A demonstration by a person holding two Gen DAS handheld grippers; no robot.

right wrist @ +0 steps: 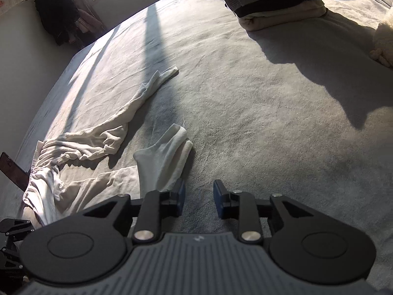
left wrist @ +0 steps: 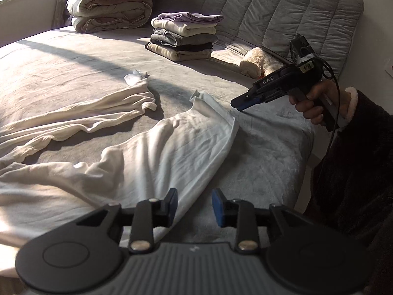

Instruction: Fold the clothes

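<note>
A pair of cream trousers lies spread on the grey bed, one leg stretching away at the left, the other rumpled toward the middle with its cuff turned up. The left gripper hangs just above the near edge of that cloth – jaws parted, nothing between them. Behind, a stack of folded clothes sits near the headboard, a rolled duvet to its left. At the right a hand holds the right gripper just past the cuff – jaws released, over bare bed.
</note>
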